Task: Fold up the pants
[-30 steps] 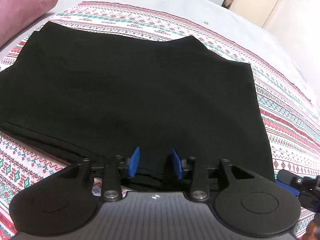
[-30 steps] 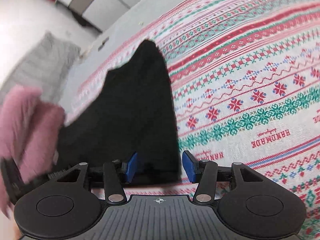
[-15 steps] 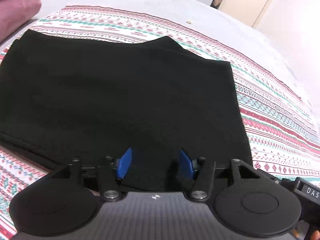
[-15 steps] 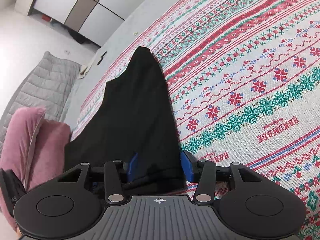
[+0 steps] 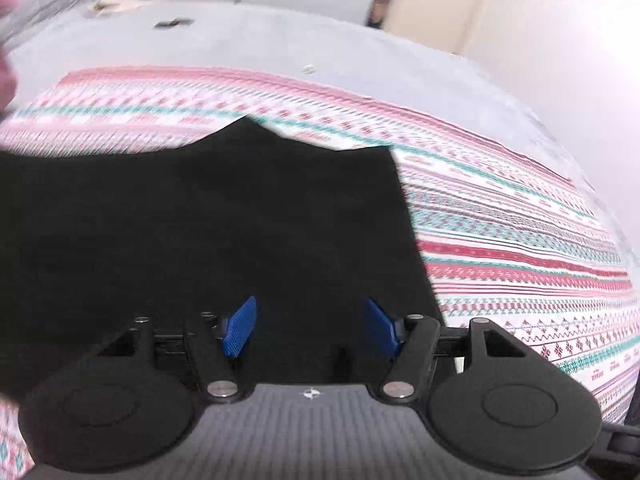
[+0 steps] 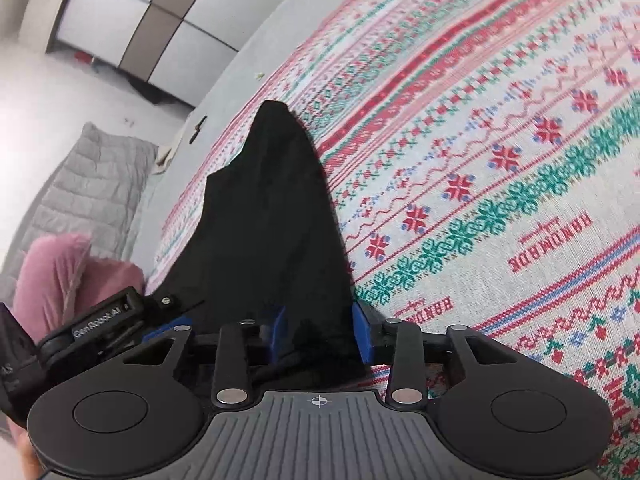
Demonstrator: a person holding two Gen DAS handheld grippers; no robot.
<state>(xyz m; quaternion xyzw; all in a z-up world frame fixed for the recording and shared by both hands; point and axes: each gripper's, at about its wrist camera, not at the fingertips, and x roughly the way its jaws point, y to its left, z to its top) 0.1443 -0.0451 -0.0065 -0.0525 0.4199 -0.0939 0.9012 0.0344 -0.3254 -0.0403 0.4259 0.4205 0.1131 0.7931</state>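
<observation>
The black pants (image 5: 224, 232) lie flat on a red, green and white patterned blanket (image 5: 520, 248). My left gripper (image 5: 310, 316) hovers over their near part, its jaws wide and still opening, with nothing pinched between the blue pads (image 5: 240, 326). In the right wrist view the pants (image 6: 272, 216) run away from me in a tapering shape. My right gripper (image 6: 320, 322) straddles their near right edge. Its jaws are closing with black cloth between them, and a gap remains between the pads.
The blanket (image 6: 500, 200) spreads wide to the right of the pants on a grey bedsheet (image 5: 280, 40). A pink pillow (image 6: 52, 272) and a grey quilt (image 6: 92, 184) lie at the left. A small dark object (image 5: 172, 23) rests on the sheet. Cabinet doors (image 6: 160, 20) stand beyond.
My left gripper's jaws have spread apart and it has drawn back and up from the pants. My right gripper's jaws have narrowed around the pants' edge while staying in place.
</observation>
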